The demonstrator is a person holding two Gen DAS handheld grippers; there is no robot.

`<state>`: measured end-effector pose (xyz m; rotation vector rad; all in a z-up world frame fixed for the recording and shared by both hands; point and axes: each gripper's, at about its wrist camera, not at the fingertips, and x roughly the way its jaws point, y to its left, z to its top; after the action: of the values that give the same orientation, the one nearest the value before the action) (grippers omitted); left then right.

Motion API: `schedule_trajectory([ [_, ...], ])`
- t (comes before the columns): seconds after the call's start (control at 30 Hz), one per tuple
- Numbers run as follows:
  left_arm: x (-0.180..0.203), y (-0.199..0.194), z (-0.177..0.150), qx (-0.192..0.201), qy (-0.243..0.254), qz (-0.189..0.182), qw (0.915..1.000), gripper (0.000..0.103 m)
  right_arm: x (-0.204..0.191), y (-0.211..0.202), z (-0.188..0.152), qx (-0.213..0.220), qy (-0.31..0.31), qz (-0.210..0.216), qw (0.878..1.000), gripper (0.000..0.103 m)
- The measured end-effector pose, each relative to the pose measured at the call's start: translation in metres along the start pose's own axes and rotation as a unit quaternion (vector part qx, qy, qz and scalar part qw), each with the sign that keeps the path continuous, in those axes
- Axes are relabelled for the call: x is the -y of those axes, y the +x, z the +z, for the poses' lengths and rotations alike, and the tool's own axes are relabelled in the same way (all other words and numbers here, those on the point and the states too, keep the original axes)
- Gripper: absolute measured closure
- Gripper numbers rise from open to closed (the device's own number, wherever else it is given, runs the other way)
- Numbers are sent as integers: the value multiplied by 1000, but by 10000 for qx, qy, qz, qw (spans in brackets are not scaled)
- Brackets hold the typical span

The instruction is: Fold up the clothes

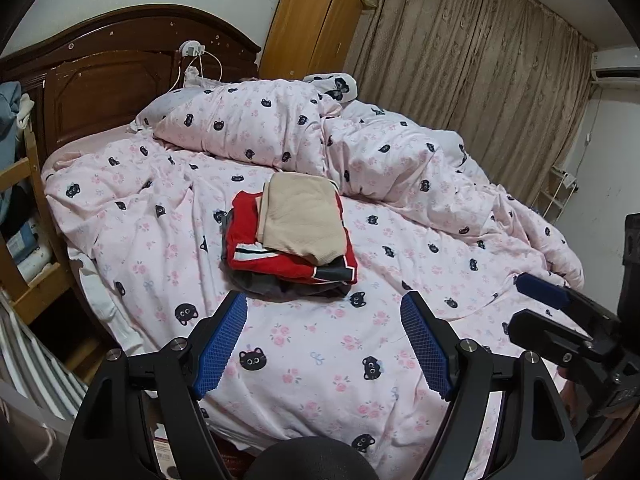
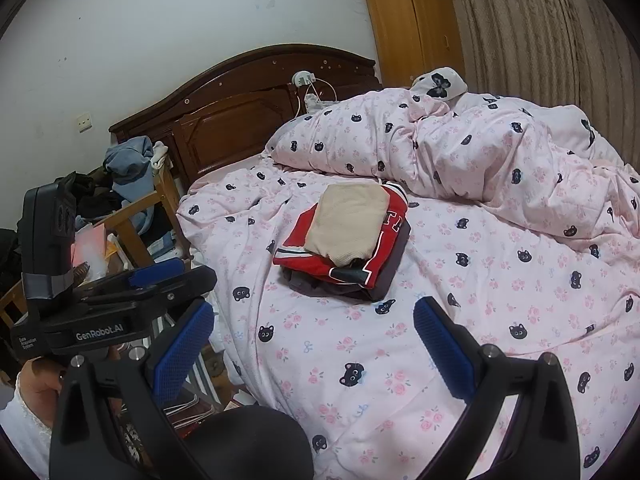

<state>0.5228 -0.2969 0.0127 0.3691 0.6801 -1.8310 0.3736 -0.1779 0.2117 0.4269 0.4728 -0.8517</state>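
A small stack of folded clothes [image 1: 288,236] sits near the middle of a bed covered by a pink quilt [image 1: 320,360] printed with black cat faces and roses. On top lies a beige garment [image 1: 302,216], folded flat; under it is a red garment with white and black stripes [image 1: 280,264], and a dark grey one [image 1: 288,290] at the bottom. The left gripper [image 1: 324,344] hovers above the quilt just short of the stack, its blue-padded fingers spread wide and holding nothing. The right gripper [image 2: 314,352] hovers likewise, spread and empty. The clothes look soft, light and limp, so they would likely sag and unfold if lifted by one corner. A safer hold is probably both sides of the stack, low down, pinching all layers together.
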Motion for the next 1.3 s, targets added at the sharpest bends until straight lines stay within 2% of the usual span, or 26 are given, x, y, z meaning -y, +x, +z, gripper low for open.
schedule_trajectory([
  [0.17,-1,2,0,-79,-90,76,9999,28,-1,-2,1,5,-21,-5,10000,1],
  [0.83,9,-8,0,201,30,5,9998,28,3,-5,0,12,22,40,10000,1],
  [1.17,13,-9,0,131,98,-51,9999,28,4,-5,0,31,45,38,10000,1],
  [1.3,13,-9,1,107,80,101,9999,28,5,-5,0,32,58,48,10000,1],
])
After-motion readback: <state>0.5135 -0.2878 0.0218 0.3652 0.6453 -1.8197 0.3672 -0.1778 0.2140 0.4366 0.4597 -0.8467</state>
